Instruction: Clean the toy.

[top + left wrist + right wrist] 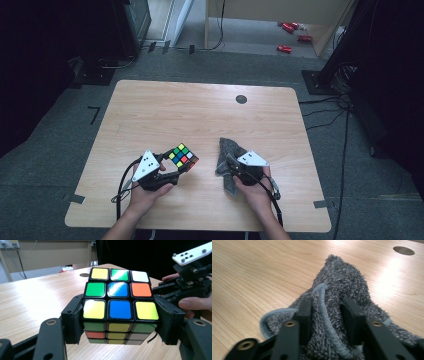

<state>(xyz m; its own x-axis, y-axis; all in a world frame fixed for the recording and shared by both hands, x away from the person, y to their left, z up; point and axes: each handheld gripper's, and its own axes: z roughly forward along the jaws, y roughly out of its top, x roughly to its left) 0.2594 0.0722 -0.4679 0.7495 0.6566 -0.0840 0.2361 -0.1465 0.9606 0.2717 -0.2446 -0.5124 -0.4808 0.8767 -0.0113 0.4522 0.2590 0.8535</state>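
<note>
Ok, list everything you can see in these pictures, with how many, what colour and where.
Puzzle cube: one, multicoloured, near left of table, between the left gripper's pads.
Cloth: one, grey, bunched, near right of table.
Table: one, light wood, centre.
Table hole: one, dark, far right of tabletop.
Red items: several, on the floor beyond the table.
Left gripper: one, black, shut on the cube.
Right gripper: one, black, jaws either side of a cloth fold.
Hands: two, near edge.
</note>
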